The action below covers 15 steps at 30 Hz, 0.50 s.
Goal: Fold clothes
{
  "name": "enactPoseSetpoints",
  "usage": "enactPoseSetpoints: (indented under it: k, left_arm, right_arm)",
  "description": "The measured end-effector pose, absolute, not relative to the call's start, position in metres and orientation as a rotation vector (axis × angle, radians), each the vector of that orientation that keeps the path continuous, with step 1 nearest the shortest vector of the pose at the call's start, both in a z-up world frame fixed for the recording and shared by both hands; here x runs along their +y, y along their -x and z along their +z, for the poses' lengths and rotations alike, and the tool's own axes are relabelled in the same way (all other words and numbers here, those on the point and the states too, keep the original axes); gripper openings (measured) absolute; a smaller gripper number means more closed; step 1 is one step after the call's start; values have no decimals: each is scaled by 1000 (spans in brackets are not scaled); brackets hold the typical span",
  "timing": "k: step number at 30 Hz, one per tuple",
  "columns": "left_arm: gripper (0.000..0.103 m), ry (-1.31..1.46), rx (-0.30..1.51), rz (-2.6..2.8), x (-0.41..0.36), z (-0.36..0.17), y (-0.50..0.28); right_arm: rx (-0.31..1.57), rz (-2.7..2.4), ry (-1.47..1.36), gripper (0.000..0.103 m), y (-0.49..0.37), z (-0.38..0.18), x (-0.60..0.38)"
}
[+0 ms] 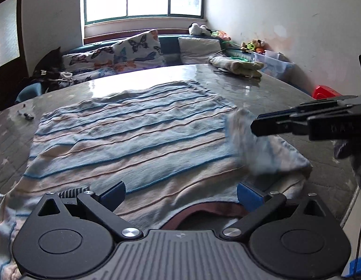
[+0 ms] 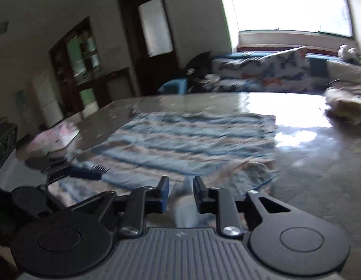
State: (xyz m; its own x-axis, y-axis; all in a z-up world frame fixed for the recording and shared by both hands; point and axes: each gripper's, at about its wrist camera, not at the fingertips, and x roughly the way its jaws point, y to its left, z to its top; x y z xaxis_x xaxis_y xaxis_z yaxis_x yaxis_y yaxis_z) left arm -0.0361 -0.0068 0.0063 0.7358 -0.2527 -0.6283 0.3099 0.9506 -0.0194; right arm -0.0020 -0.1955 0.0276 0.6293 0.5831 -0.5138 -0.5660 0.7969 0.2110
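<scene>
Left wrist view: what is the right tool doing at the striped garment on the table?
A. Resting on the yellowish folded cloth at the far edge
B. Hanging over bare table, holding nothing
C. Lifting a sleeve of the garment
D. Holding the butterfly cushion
C: the right tool has a blurred sleeve bunched at its tips, raised above the blue-and-beige striped knit garment spread flat on the grey glossy table.

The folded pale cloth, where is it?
In the left wrist view the folded pale cloth lies at the table's far right edge, beyond the striped shirt.
</scene>
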Motion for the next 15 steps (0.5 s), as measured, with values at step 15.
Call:
enactPoseSetpoints:
  k: [15]
  left_arm:
    - [103, -62, 698, -214, 14, 5, 34]
  right_arm:
    - [717, 538, 86, 31, -28, -7, -216]
